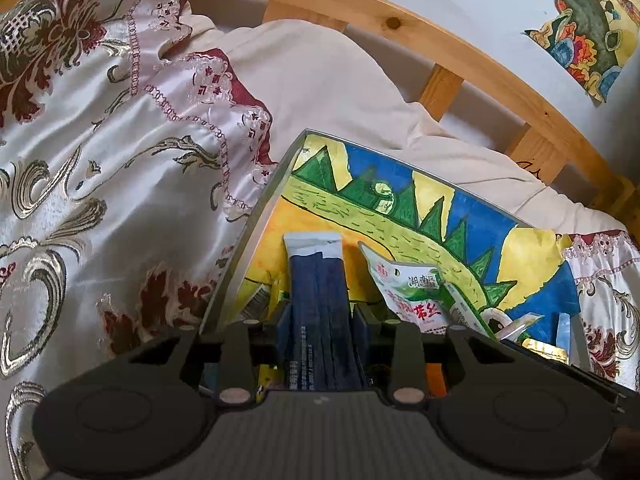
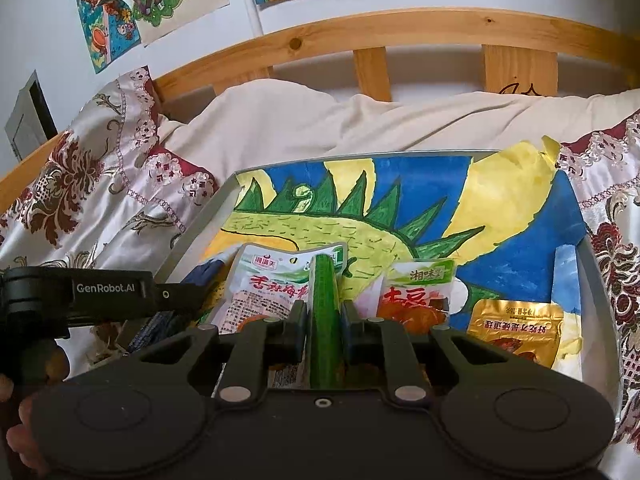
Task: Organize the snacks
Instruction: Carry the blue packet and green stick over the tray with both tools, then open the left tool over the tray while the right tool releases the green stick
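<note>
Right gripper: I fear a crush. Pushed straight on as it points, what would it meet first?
Probably the white seaweed packet lying in the tray just beyond the green packet that the right gripper holds; depth is unclear.

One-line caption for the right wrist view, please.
Right tool clamps a green packet edge-on above a tray lined with a dinosaur drawing.

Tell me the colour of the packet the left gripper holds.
Dark blue packet with a white top edge; left wrist view shows it best.
</note>
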